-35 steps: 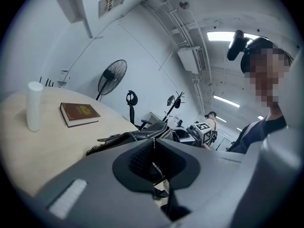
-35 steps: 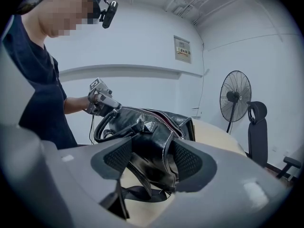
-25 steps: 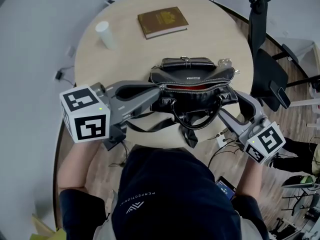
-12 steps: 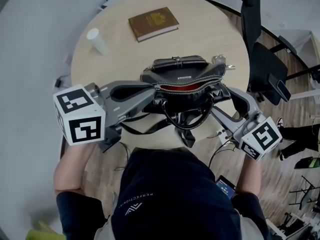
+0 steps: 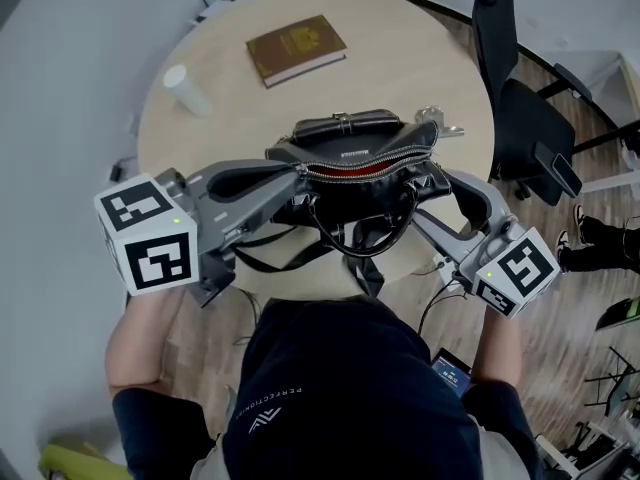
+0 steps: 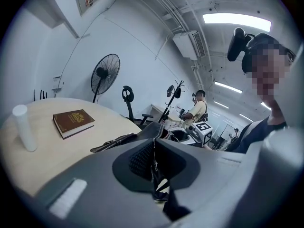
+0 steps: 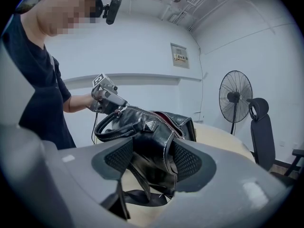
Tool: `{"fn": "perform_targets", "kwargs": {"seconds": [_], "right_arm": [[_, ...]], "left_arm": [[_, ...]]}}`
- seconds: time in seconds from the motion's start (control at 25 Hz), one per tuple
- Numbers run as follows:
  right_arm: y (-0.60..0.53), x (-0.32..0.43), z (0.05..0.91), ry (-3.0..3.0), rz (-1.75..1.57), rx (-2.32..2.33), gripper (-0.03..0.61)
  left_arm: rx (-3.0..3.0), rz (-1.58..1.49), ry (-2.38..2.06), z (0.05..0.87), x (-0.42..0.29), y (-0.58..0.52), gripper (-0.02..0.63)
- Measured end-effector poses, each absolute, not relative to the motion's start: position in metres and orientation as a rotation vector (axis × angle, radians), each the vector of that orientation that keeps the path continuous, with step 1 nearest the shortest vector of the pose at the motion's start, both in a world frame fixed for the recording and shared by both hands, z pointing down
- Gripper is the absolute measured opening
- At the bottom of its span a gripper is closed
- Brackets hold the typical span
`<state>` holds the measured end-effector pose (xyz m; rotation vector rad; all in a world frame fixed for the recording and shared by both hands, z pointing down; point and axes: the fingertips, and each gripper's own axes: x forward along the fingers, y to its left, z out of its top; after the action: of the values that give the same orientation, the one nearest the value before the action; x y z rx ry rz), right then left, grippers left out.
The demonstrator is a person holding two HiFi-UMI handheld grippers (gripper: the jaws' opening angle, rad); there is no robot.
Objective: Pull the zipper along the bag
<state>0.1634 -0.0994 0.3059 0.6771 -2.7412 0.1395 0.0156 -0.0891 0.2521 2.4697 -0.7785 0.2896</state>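
Round pale-wood table [image 5: 400, 58], and not much on it. Up by the far edge lies a brown book [image 5: 296, 49], flat, cover up, set at a slight angle. Over by the left edge, a white cup [image 5: 187, 90], well apart from the book. Toward the near edge sits the black bag [image 5: 345, 130], its zipper [image 5: 362, 167] gaping over a red lining, and its straps trail off the near edge. Just beside the bag's right end there's something small and metallic [image 5: 441, 121], too small to name.

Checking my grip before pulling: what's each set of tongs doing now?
Left tongs: closed on the zipper pull.
Right tongs: closed on the bag, at its end.
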Motion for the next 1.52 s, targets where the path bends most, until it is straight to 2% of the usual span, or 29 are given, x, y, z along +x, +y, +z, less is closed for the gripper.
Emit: {"fn": "perform_targets", "kwargs": {"seconds": [0.36,0.4,0.48,0.64,1.12,1.52], "right_arm": [[-0.095,0.173,0.295,-2.832,0.182,0.61,0.231],[-0.097,0.174,0.295,-2.833,0.183,0.621,0.22],[-0.102,0.178,0.296,-2.836,0.189,0.65,0.15],[-0.104,0.181,0.294,-2.855,0.216,0.635,0.11],[-0.1,0.187,0.291,-2.859,0.208,0.585,0.091],[-0.099,0.182,0.291,-2.876,0.182,0.519,0.087]], "left_arm": [[2.433,0.202,-0.902,0.254,0.005,-0.089,0.028],[2.427,0.191,-0.915,0.255,0.005,-0.089,0.028],[2.413,0.169,-0.944,0.256,0.005,-0.091,0.028],[2.375,0.148,-0.996,0.252,0.004,-0.092,0.028],[2.259,0.105,-1.074,0.248,0.003,-0.093,0.028],[2.233,0.219,-1.096,0.246,0.011,-0.091,0.028]]}}
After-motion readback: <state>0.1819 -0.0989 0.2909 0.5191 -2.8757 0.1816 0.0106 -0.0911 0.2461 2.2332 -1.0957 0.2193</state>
